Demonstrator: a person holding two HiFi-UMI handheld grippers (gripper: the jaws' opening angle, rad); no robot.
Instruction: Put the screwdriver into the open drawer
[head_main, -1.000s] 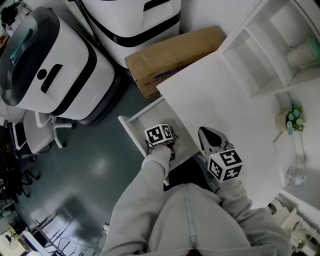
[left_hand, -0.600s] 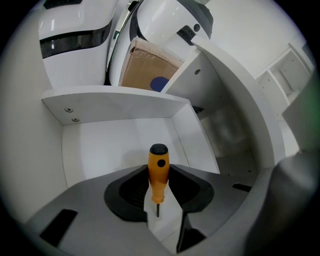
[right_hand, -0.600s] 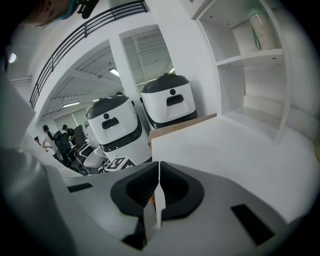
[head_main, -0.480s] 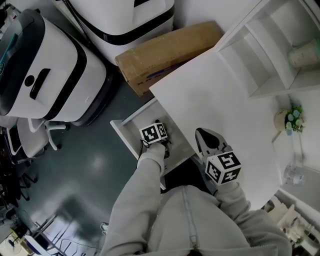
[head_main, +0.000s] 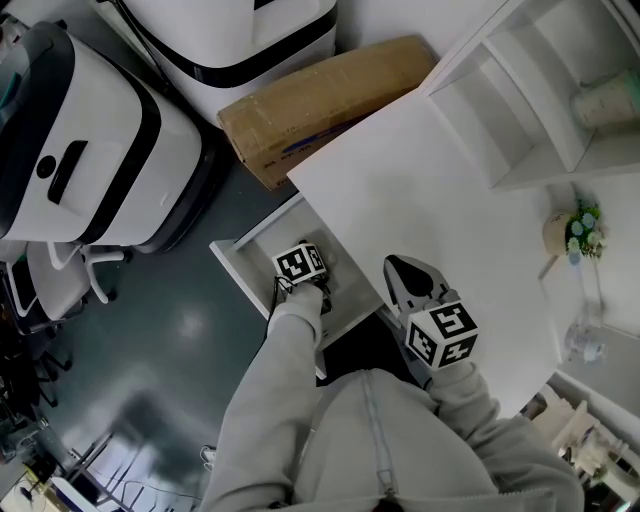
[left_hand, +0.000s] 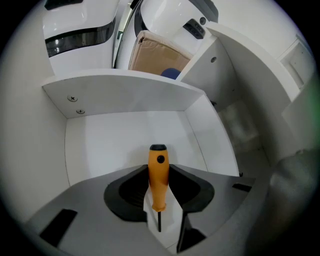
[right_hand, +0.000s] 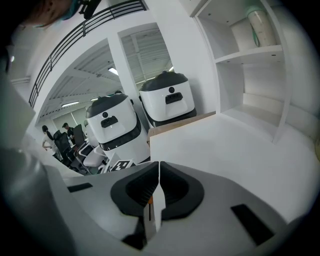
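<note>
An orange screwdriver (left_hand: 158, 176) with a black end cap is clamped by its handle in my left gripper (left_hand: 159, 200), cap forward and thin shaft back between the pads. The gripper points steeply down into the open white drawer (left_hand: 125, 130), whose floor lies just below the tool. In the head view the left gripper (head_main: 310, 262) hangs over the drawer (head_main: 243, 258), its marker cube hiding the screwdriver. My right gripper (head_main: 396, 266) rests above the white desk (head_main: 440, 190) near its front edge. Its jaws (right_hand: 158, 172) are shut with nothing held.
A cardboard box (head_main: 320, 100) lies on the floor behind the drawer, next to two large white machines (head_main: 90, 150). An office chair (head_main: 70, 275) stands at the left. On the desk are a white shelf unit (head_main: 520, 100), a small plant pot (head_main: 570, 235) and a glass (head_main: 585, 345).
My left gripper has sunk lower into the drawer with the screwdriver still in its grip. The right gripper has stayed where it was.
</note>
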